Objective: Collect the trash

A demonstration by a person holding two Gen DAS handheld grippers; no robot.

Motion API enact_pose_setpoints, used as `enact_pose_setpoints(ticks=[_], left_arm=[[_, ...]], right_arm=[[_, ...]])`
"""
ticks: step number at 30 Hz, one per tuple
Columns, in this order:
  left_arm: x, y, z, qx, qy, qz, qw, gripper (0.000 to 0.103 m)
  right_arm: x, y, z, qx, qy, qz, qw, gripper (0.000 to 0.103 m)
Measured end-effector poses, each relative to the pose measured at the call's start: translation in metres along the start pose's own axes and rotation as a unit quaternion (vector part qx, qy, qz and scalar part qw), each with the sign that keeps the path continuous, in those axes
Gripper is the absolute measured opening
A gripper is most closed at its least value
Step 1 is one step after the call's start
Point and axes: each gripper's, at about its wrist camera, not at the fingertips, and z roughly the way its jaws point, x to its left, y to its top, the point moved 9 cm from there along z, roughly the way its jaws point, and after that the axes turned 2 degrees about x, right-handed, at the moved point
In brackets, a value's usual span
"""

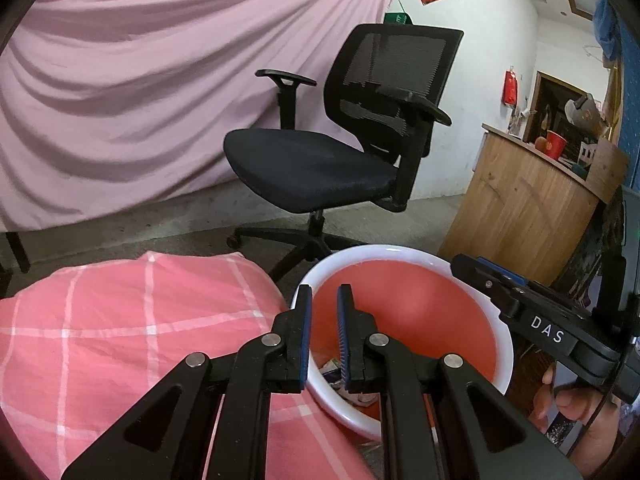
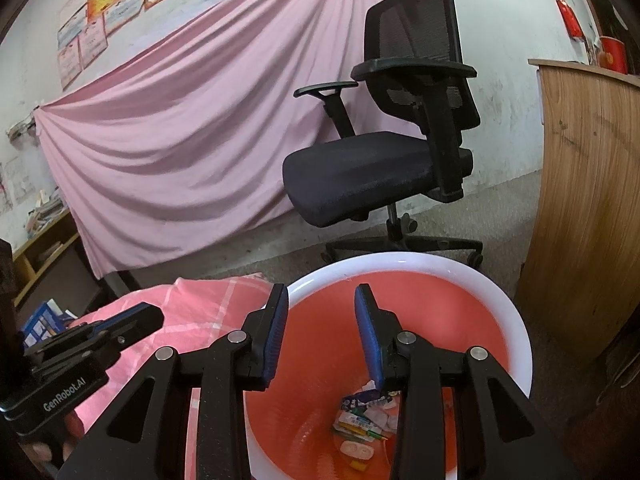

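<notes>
Both claws hang over the mouth of the red bin, which stands on the floor between the pink checked bedding and the wooden cabinet. The left claw has its blue pads a narrow gap apart, with nothing between them; the right claw stands wider, also empty. The trash lies at the bottom of the bin: crumpled wrappers, paper scraps and a small pale packet, heaped loosely together.

These pieces look light, thin and soft, so they would likely crush or slide rather than resist a pinch. A raised fold or a bunched corner of a wrapper seems the best place to take hold, since flat film lying against the smooth plastic floor of the bin would be hard to get under. The bin itself looks stiff and light; its white rim would give a firm hold for either claw.
</notes>
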Motion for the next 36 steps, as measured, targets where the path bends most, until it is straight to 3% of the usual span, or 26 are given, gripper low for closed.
enact_pose_setpoints(ticks=[3,5,9,12,14,15,18,20,22,26,27,36], left_arm=[[0.008,0.002,-0.015,-0.015,0.012,-0.009,0.9998,0.033],[0.013,0.003,-0.025,-0.022,0.018,-0.014,0.9995,0.033],[0.027,0.003,-0.041,-0.027,0.037,-0.024,0.9986,0.04],[0.041,0.001,-0.057,-0.035,0.052,-0.037,0.9973,0.047],[0.051,-0.001,-0.069,-0.039,0.06,-0.045,0.9964,0.048],[0.053,-0.001,-0.073,-0.04,0.062,-0.047,0.9962,0.05],[0.063,-0.004,-0.087,-0.046,0.07,-0.054,0.995,0.061],[0.07,-0.007,-0.099,-0.054,0.077,-0.059,0.9939,0.068],[0.077,-0.01,-0.108,-0.061,0.085,-0.063,0.9924,0.081],[0.089,-0.016,-0.127,-0.081,0.103,-0.072,0.9888,0.092],[0.092,-0.018,-0.131,-0.085,0.11,-0.074,0.9875,0.099],[0.108,-0.044,-0.163,-0.108,0.153,-0.073,0.9796,0.101]], right_arm=[[0.005,0.002,-0.004,-0.007,-0.002,-0.005,1.0,0.036],[0.008,0.003,-0.008,-0.014,-0.006,-0.009,1.0,0.042],[0.018,0.005,-0.015,-0.025,-0.01,-0.015,1.0,0.046],[0.025,0.007,-0.021,-0.034,-0.019,-0.025,0.999,0.054],[0.029,0.007,-0.025,-0.041,-0.028,-0.03,0.998,0.072],[0.031,0.007,-0.028,-0.046,-0.033,-0.032,0.998,0.075],[0.039,0.006,-0.034,-0.053,-0.042,-0.042,0.997,0.078],[0.044,0.004,-0.038,-0.058,-0.046,-0.049,0.996,0.086],[0.05,0.002,-0.042,-0.063,-0.05,-0.053,0.995,0.091],[0.057,-0.005,-0.053,-0.077,-0.055,-0.054,0.994,0.101],[0.059,-0.007,-0.057,-0.082,-0.054,-0.052,0.994,0.102],[0.08,-0.016,-0.083,-0.121,-0.047,-0.061,0.99,0.103]])
